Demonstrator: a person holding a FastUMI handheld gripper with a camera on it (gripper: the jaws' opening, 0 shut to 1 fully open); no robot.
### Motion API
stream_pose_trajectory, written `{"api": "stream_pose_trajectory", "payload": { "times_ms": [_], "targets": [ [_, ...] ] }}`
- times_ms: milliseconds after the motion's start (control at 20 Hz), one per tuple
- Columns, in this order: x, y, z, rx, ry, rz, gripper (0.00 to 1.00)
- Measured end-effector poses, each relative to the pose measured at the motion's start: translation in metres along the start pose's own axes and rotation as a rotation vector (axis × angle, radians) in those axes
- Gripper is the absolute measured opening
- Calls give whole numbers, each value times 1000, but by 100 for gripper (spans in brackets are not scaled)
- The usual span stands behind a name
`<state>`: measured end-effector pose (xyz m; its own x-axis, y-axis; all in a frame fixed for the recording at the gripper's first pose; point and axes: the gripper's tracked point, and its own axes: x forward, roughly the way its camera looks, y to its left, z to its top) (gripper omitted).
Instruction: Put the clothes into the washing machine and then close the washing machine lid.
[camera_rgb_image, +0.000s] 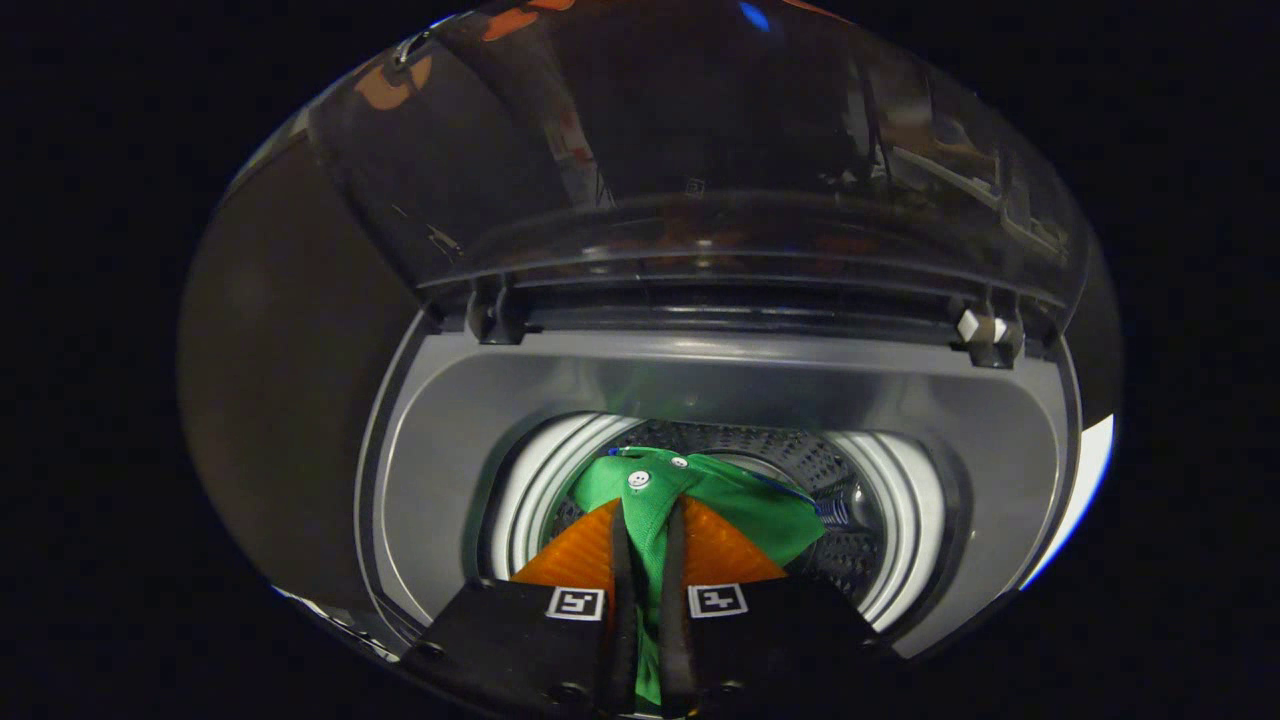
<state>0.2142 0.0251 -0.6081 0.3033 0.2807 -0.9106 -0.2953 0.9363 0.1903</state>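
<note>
A green garment (735, 505) with white buttons hangs down into the drum (860, 500) of a top-loading washing machine (450, 450). My gripper (648, 520) is shut on the green garment, a fold of it pinched between both fingers, right above the drum opening. The cloth spreads out ahead of the fingertips and to their right, over the perforated drum wall. The machine's dark see-through lid (680, 150) stands raised behind the opening, held by hinges (985, 335) at its two lower corners.
The grey top deck of the machine rings the drum on every side. A white drum rim (535, 490) curves around the opening. A dark wall lies left of the machine and a bright strip (1080, 490) shows at its right.
</note>
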Motion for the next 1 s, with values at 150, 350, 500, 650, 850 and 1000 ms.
{"api": "stream_pose_trajectory", "payload": {
  "times_ms": [150, 350, 500, 650, 850, 1000],
  "targets": [
    [3, -3, -1, 16, 5, -20, 19],
    [-2, -10, -2, -6, -1, -43, 53],
    [-4, -7, -5, 6, -13, -46, 98],
    [-11, -4, -8, 15, -17, -34, 99],
    [-34, 2, 1, -16, -106, -36, 99],
    [-74, 12, 18, -48, -229, -29, 99]
  ]
}}
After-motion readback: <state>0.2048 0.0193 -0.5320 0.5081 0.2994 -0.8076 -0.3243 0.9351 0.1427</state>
